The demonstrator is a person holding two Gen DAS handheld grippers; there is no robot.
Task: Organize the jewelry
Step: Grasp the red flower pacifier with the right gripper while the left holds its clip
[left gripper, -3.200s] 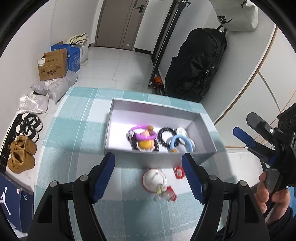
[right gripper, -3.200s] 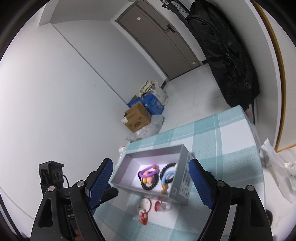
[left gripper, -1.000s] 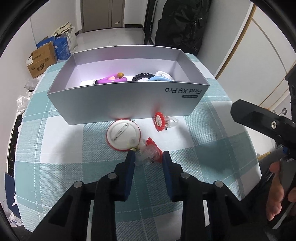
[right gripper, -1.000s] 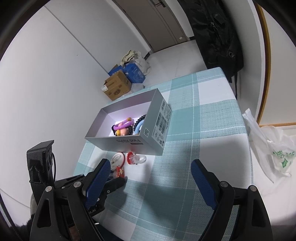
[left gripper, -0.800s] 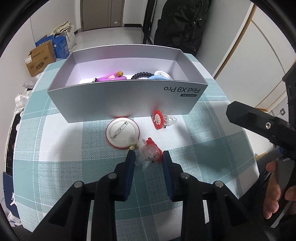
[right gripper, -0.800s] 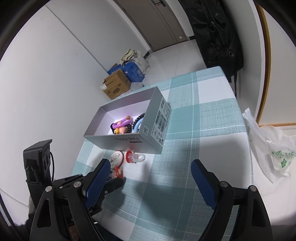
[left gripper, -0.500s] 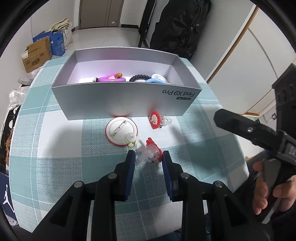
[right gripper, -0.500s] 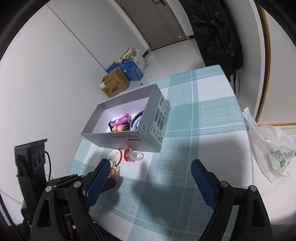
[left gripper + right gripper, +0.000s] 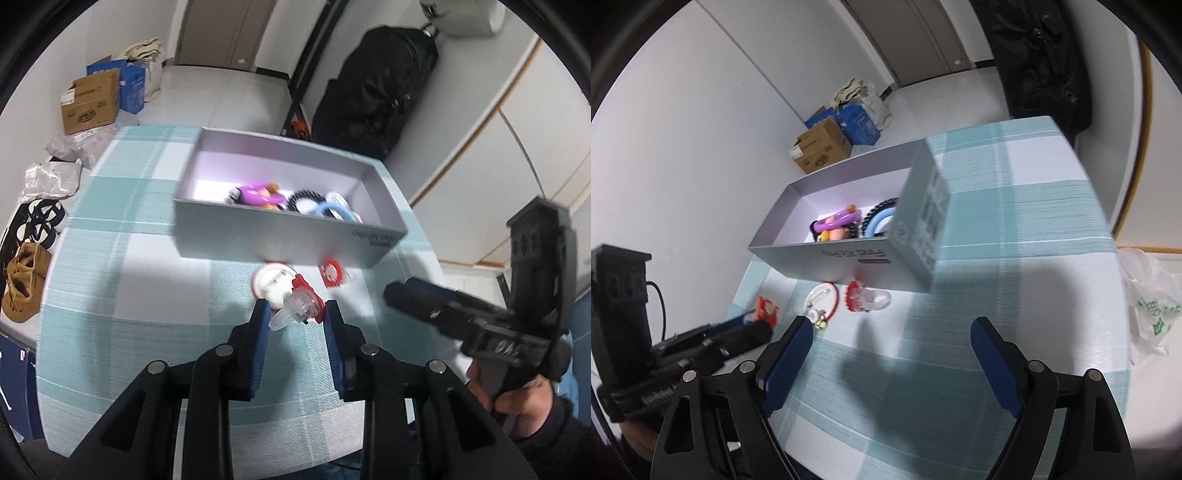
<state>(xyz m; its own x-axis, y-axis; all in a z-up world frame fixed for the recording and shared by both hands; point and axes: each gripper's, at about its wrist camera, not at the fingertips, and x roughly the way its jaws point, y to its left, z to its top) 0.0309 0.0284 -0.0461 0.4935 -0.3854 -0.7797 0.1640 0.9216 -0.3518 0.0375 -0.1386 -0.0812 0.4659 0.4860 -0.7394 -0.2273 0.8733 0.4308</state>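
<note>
1. Left wrist view: the left gripper (image 9: 293,314) pinches a clear ring with a red top (image 9: 298,305) between its blue pads, held off the checked tablecloth (image 9: 122,280), on the near side of the grey box (image 9: 258,230).
2. Just beyond the held ring, against the grey box's near wall, lie a round white badge with a red rim (image 9: 269,284) and, to its right, a second red-topped ring (image 9: 331,274).
3. Inside the grey box sit a purple bracelet (image 9: 255,195), a black beaded bracelet (image 9: 303,195) and a light blue bangle (image 9: 330,211).
4. Right wrist view: the right gripper (image 9: 892,358) is spread wide with nothing between its fingers, hanging over the tablecloth on the near side of the grey box.
5. Only this view shows the labels on the box's short end (image 9: 929,218) and a white plastic bag (image 9: 1148,299) off to the box's right.
</note>
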